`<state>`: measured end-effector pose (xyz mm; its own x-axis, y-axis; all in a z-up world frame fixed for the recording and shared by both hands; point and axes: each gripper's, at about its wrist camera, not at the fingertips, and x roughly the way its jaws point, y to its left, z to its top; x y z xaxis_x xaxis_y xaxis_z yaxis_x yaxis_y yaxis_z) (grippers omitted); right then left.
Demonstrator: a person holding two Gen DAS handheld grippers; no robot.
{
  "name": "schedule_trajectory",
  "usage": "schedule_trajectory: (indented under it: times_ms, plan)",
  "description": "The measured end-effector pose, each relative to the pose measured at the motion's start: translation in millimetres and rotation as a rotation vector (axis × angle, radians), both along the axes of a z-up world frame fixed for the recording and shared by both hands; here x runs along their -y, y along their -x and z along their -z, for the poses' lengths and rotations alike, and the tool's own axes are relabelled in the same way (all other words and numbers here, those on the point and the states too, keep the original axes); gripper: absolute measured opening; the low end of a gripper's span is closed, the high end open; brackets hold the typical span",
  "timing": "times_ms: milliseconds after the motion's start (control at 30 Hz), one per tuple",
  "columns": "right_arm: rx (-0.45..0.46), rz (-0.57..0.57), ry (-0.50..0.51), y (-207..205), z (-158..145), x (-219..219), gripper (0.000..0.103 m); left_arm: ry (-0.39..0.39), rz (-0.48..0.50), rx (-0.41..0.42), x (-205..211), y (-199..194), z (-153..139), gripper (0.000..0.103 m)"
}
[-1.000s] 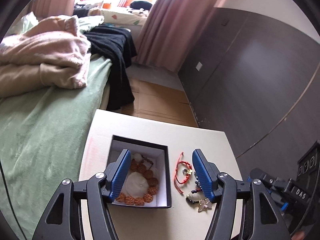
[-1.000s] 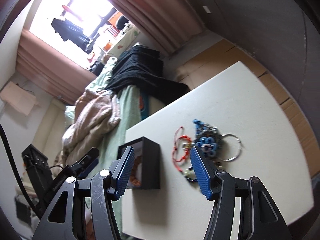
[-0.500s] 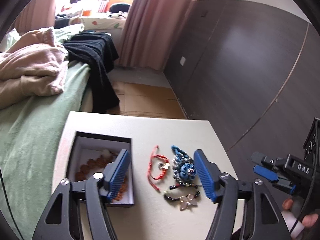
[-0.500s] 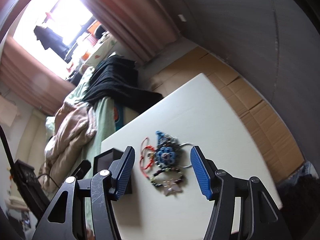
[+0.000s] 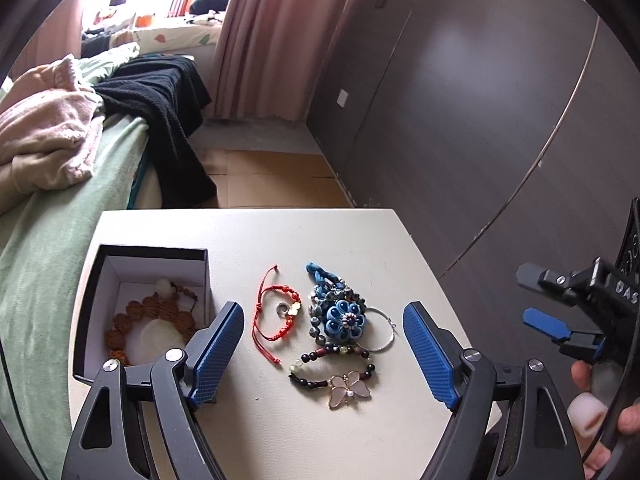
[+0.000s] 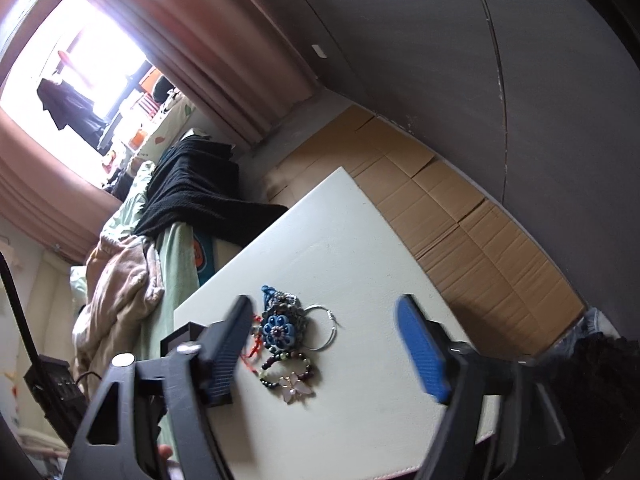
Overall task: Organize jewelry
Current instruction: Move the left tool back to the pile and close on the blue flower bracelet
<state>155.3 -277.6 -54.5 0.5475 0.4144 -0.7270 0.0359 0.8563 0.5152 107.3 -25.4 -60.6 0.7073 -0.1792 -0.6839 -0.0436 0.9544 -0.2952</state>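
Observation:
A black box (image 5: 96,312) with a white inside holds a brown bead bracelet (image 5: 152,312) at the table's left. Beside it lie a red cord bracelet (image 5: 276,312), a blue flower piece (image 5: 344,318), a silver hoop (image 5: 380,332) and a dark bead bracelet with a butterfly charm (image 5: 348,388). My left gripper (image 5: 324,352) is open and empty, above the jewelry pile. My right gripper (image 6: 324,352) is open and empty, above the same pile: the blue flower piece (image 6: 280,330) and the butterfly bracelet (image 6: 294,386). It also shows at the right edge of the left wrist view (image 5: 560,312).
The white table (image 5: 248,236) stands between a bed with a green sheet (image 5: 44,240) on the left and a dark wardrobe wall (image 5: 460,120) on the right. Cardboard (image 6: 460,216) covers the floor beyond it. A black garment (image 5: 160,104) hangs off the bed.
Both grippers have swung right, from the box toward the jewelry pile, which is now centred between each pair of fingers. Both stayed open. The jewelry has not moved.

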Motion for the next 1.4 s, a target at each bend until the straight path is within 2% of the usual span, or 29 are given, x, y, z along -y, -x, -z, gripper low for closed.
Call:
schedule_trajectory:
  times_ms: [133, 400, 467, 533, 633, 767, 933, 1100, 1200, 1400]
  plan:
    - [-0.01, -0.006, -0.036, -1.8, 2.1, 7.0, 0.09, 0.002, -0.009, -0.023, 0.4, -4.9, 6.2, 0.082]
    - [-0.07, 0.015, -0.063, -10.2, 15.7, 18.7, 0.09, -0.015, 0.009, -0.055, 7.8, -16.7, 18.6, 0.082]
    - [-0.073, 0.022, -0.065, -11.8, 17.4, 20.9, 0.09, -0.007, 0.018, -0.052, 9.7, -20.2, 20.9, 0.078]
    - [-0.078, 0.025, -0.066, -14.0, 18.9, 21.8, 0.09, -0.003, 0.023, -0.063, 11.8, -27.5, 24.6, 0.067]
    - [-0.09, 0.033, -0.074, -16.7, 21.4, 22.0, 0.09, -0.006, 0.042, -0.087, 18.1, -40.1, 32.7, 0.056]
    - [-0.106, 0.047, -0.066, -23.5, 25.5, 21.6, 0.09, -0.022, 0.069, -0.112, 27.3, -49.9, 43.4, 0.056]
    - [-0.139, 0.062, -0.069, -30.8, 33.3, 22.6, 0.09, -0.049, 0.096, -0.142, 39.4, -61.2, 56.9, 0.05]
    - [-0.156, 0.059, -0.074, -32.1, 36.7, 21.6, 0.09, -0.087, 0.098, -0.187, 45.4, -68.4, 75.4, 0.048]
    - [-0.158, 0.048, -0.066, -32.5, 37.0, 19.4, 0.09, -0.112, 0.093, -0.18, 46.1, -68.4, 76.5, 0.045]
    - [-0.164, 0.037, -0.059, -31.6, 37.8, 16.2, 0.09, -0.149, 0.105, -0.179, 47.2, -68.2, 77.3, 0.027]
